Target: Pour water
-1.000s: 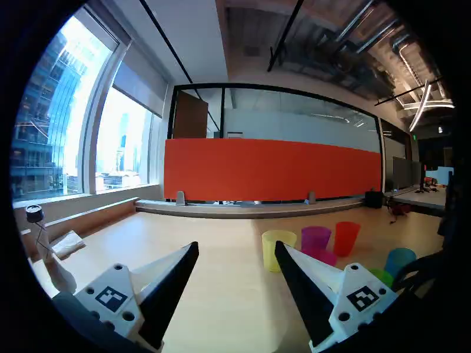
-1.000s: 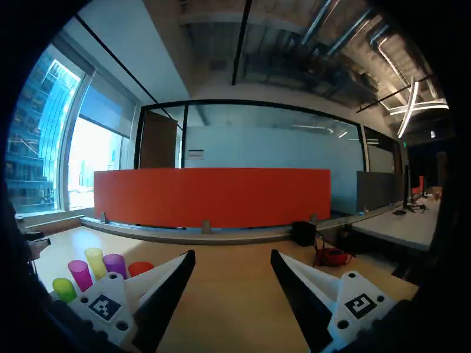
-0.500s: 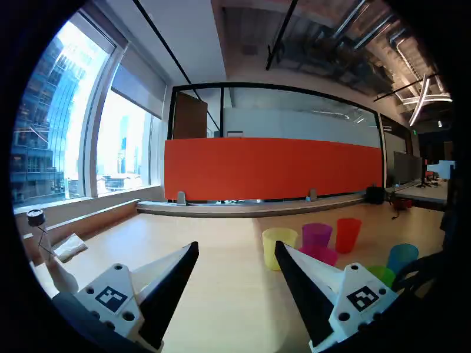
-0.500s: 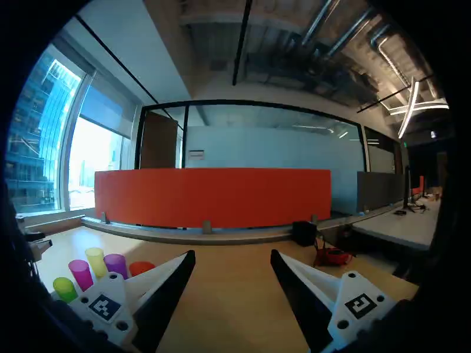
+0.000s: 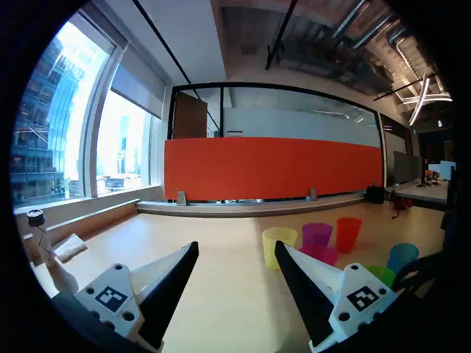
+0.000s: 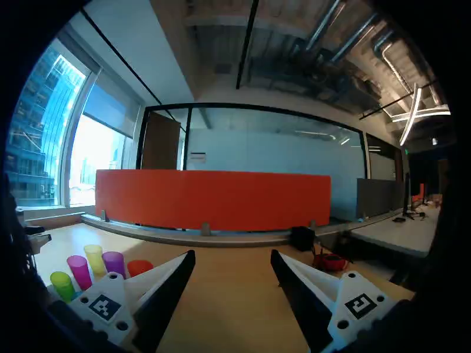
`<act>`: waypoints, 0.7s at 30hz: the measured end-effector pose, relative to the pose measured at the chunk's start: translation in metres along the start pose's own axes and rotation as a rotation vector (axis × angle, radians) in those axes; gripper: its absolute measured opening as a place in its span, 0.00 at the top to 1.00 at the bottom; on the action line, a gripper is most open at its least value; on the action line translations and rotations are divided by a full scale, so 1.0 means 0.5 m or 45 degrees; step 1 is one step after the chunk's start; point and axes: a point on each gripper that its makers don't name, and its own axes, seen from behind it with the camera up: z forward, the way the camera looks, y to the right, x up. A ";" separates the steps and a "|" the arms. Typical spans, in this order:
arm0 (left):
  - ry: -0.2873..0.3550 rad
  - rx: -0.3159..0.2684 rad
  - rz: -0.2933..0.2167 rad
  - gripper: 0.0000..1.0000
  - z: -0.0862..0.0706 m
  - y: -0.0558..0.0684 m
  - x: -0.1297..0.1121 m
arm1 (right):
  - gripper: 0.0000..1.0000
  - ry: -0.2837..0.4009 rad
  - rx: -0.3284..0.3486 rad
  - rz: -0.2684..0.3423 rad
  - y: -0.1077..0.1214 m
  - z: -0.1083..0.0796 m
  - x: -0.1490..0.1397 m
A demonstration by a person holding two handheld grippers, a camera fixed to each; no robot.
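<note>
In the left gripper view, several coloured plastic cups stand on the wooden table: a yellow cup [image 5: 278, 246], a purple cup [image 5: 317, 235], an orange-red cup [image 5: 348, 233], a pink cup [image 5: 322, 255], a teal cup [image 5: 402, 257] and a green cup [image 5: 382, 275]. My left gripper [image 5: 235, 259] is open, empty, just left of the yellow cup. In the right gripper view the same cluster sits at lower left: green cup [image 6: 62, 285], pink cup [image 6: 78, 270], yellow cup [image 6: 95, 259], purple cup [image 6: 113, 263], orange-red cup [image 6: 139, 267]. My right gripper [image 6: 232, 265] is open and empty.
A long orange partition [image 5: 271, 167] runs across the far edge of the table. A small white bottle with a dark cap [image 5: 40, 235] and a cloth [image 5: 69, 244] lie at the left by the window sill. Desks with a bag and cables [image 6: 329, 262] stand at the right.
The right gripper view has tilted slightly, so the cups sit a little higher in it. The left gripper has barely moved. Both grippers stay open.
</note>
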 end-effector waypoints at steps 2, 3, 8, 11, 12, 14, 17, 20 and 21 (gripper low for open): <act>0.000 0.000 0.000 0.04 0.000 0.000 0.000 | 0.01 -0.001 0.014 -0.005 -0.005 0.000 -0.003; 0.000 0.000 0.000 0.04 0.000 0.000 0.000 | 0.01 -0.004 0.022 -0.007 -0.009 0.001 -0.005; 0.000 0.000 0.001 0.04 0.000 0.000 0.000 | 0.01 -0.011 0.047 -0.007 -0.026 0.009 -0.016; 0.000 0.000 0.000 0.04 0.000 0.000 0.000 | 0.01 -0.009 0.062 -0.005 -0.037 0.014 -0.034; 0.000 0.000 0.000 0.04 0.000 0.000 0.000 | 0.01 -0.011 0.065 -0.001 -0.039 0.017 -0.042; 0.000 0.000 0.000 0.04 0.000 0.000 0.000 | 0.01 -0.015 0.068 0.009 -0.042 0.021 -0.057; 0.000 0.000 0.000 0.04 -0.001 0.001 -0.001 | 0.01 -0.014 0.062 0.027 -0.044 0.031 -0.073; 0.000 0.000 0.001 0.04 -0.001 0.001 -0.001 | 0.01 -0.002 0.061 0.041 -0.049 0.041 -0.075; 0.000 0.000 0.001 0.04 -0.001 0.001 -0.001 | 0.01 0.002 0.064 0.043 -0.052 0.044 -0.075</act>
